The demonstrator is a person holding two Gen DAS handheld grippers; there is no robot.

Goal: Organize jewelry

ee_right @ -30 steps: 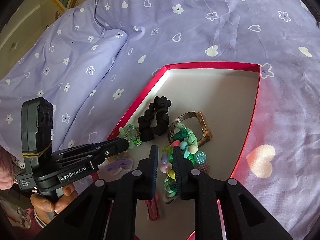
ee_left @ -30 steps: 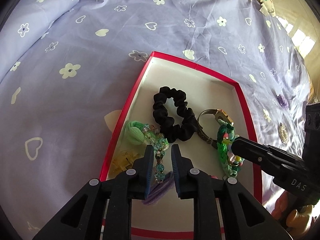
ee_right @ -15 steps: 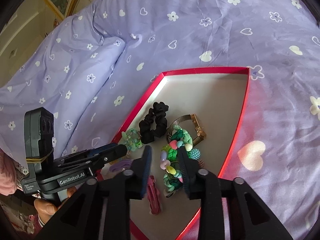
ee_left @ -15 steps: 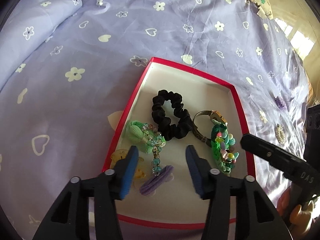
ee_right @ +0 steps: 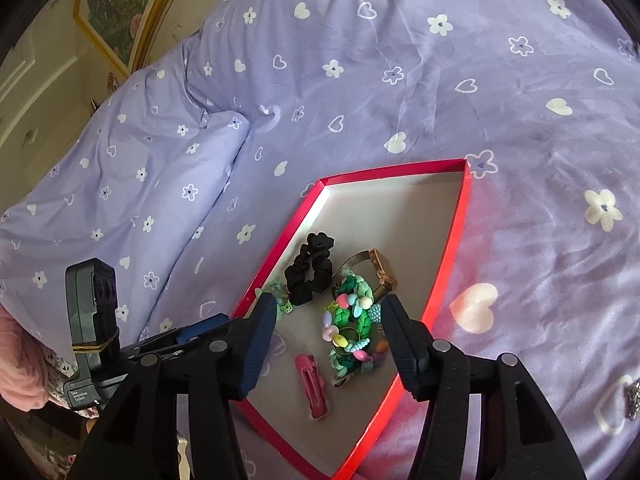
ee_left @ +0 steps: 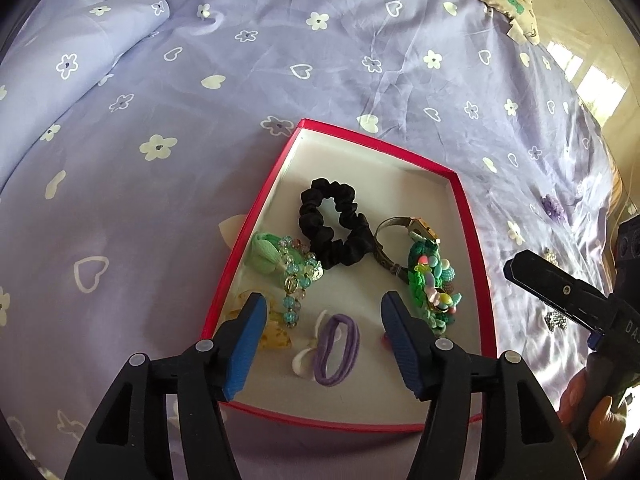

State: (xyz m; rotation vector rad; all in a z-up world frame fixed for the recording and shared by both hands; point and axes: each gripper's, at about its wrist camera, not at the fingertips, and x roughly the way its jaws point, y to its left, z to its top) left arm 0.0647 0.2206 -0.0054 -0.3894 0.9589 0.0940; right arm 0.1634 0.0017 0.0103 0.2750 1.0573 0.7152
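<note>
Lilac bedspread [ee_left: 360,60], hair clip [ee_left: 272,332] (jaw-hidden)

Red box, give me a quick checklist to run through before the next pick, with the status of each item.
1. Left gripper open and empty: ok.
2. Right gripper open and empty: ok.
3. Purple hair tie lying inside the red box: ok.
4. Green bead bracelet inside the box, beside the watch: ok.
5. All pieces collected: not ok, a purple piece and sparkly pieces lie on the bedsheet outside the box.
6. Yellow clip free of the left fingers: cannot tell, partly hidden.
</note>
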